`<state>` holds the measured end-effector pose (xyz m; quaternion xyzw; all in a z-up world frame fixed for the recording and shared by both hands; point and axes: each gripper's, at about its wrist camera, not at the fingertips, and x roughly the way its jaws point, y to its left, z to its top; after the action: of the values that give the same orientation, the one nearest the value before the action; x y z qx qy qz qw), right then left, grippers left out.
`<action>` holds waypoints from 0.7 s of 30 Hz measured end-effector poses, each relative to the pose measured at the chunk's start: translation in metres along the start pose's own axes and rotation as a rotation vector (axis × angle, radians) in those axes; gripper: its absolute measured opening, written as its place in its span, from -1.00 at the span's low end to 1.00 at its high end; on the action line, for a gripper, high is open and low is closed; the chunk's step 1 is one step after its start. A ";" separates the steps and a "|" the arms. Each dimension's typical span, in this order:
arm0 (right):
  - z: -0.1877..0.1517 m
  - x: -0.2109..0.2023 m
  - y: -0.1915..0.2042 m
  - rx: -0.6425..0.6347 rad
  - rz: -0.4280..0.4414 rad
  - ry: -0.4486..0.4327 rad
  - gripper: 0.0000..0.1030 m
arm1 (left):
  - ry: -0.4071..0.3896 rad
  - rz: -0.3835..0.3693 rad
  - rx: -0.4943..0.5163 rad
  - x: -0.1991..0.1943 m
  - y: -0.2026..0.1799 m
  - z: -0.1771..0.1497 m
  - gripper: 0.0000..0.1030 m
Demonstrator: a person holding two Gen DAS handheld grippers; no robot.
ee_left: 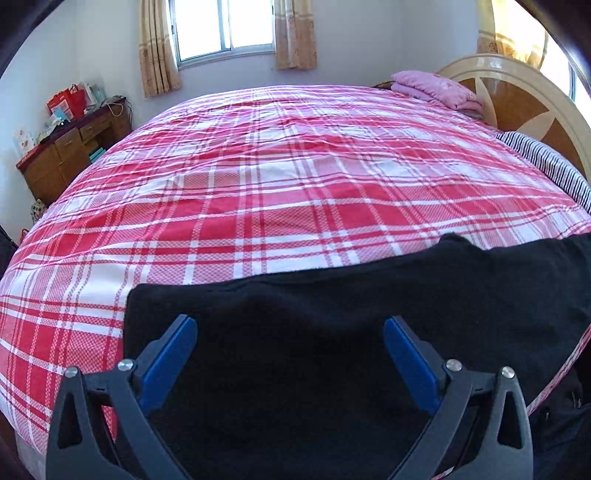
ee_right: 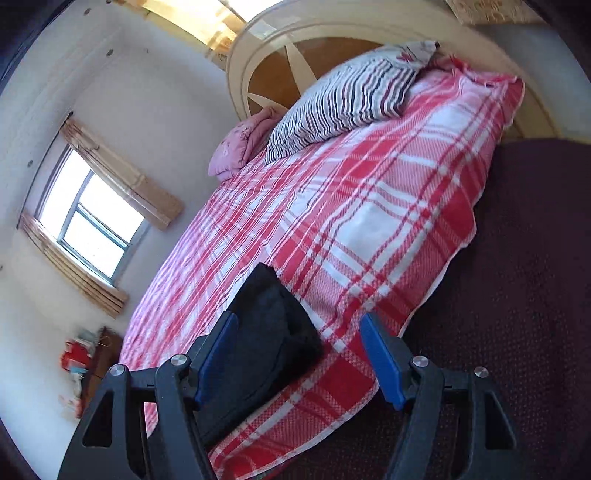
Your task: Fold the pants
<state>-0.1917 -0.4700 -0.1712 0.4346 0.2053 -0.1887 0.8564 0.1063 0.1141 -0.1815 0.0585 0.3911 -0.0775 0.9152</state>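
Black pants (ee_left: 332, 314) lie flat on the near edge of a bed with a red and white plaid cover (ee_left: 277, 177). My left gripper (ee_left: 290, 325) is open just above the pants, its blue pads wide apart over the cloth, holding nothing. In the right wrist view the pants (ee_right: 269, 332) show as a folded dark stack on the plaid cover (ee_right: 369, 221). My right gripper (ee_right: 299, 325) is open, tilted, hovering over the right end of the pants near the bed's edge, holding nothing.
A striped pillow (ee_right: 347, 96) and a pink folded blanket (ee_left: 436, 86) lie by the round wooden headboard (ee_left: 517, 96). A wooden dresser (ee_left: 70, 151) with clutter stands at the far left under a window (ee_left: 225, 26). A dark cloth (ee_right: 517, 295) lies beside the bed.
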 end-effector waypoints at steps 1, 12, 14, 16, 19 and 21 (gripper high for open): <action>-0.001 0.002 0.002 -0.002 0.015 0.019 0.36 | -0.001 0.012 0.005 0.000 0.000 0.000 1.00; -0.017 0.032 0.002 0.001 0.032 0.112 0.06 | -0.019 0.060 -0.040 0.001 0.026 -0.008 1.00; -0.019 0.031 -0.001 0.014 0.033 0.098 0.06 | -0.047 0.074 -0.060 -0.004 0.033 -0.007 1.00; -0.019 0.027 -0.004 0.028 0.045 0.078 0.04 | -0.063 0.081 -0.091 -0.008 0.044 -0.005 1.00; -0.018 0.021 0.005 -0.014 0.055 0.047 -0.20 | -0.042 0.128 -0.115 -0.007 0.062 -0.006 1.00; -0.018 0.018 0.013 -0.041 0.059 0.039 -0.34 | -0.043 0.141 -0.160 -0.008 0.076 -0.009 1.00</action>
<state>-0.1736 -0.4503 -0.1815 0.4264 0.2127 -0.1507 0.8662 0.1089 0.1911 -0.1780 0.0110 0.3710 0.0170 0.9284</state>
